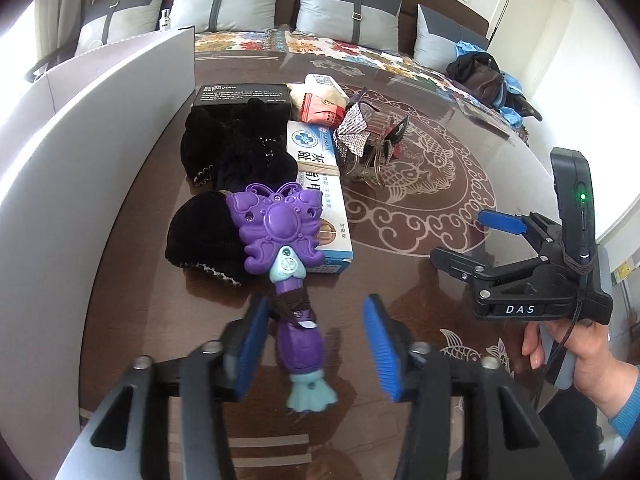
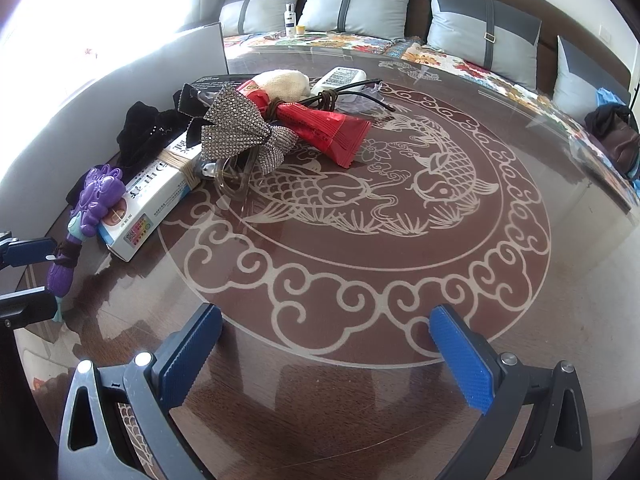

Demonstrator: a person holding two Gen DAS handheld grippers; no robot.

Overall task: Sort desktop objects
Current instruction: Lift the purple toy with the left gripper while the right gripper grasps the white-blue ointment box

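Wand (image 1: 280, 232), purple plastic with a butterfly head and a pale teal tail, lies at the near left of the worktop (image 2: 360, 400). Its head rests partly on a black knitted hat (image 1: 204, 236) and against the corner of a white medicine box (image 1: 312, 148); its handle, wrapped with a dark band, points back toward me.

I see my left gripper (image 1: 316, 344) straddling that handle with its blue pads apart. The left-hand pad is close against the handle, and I cannot tell whether it touches. The other pad stands clear of it, so nothing is clamped.

Behind the hat there is a heap of black fabric (image 1: 236, 148), with a black box (image 1: 240, 94) beyond it. To the right of the medicine box sit a rhinestone bow (image 1: 354, 128) on a clear hair claw, a red packet (image 1: 320, 110), a cream cloth (image 2: 284, 82) and a white device with a cord (image 2: 340, 76).

My right gripper (image 2: 324, 356) hangs over the bare fish pattern with its pads wide apart and nothing between them, held in a hand (image 1: 572, 356) with a blue sleeve. A grey board (image 1: 100, 140) walls off the left edge, and a sofa with grey cushions (image 1: 348, 8) runs behind.
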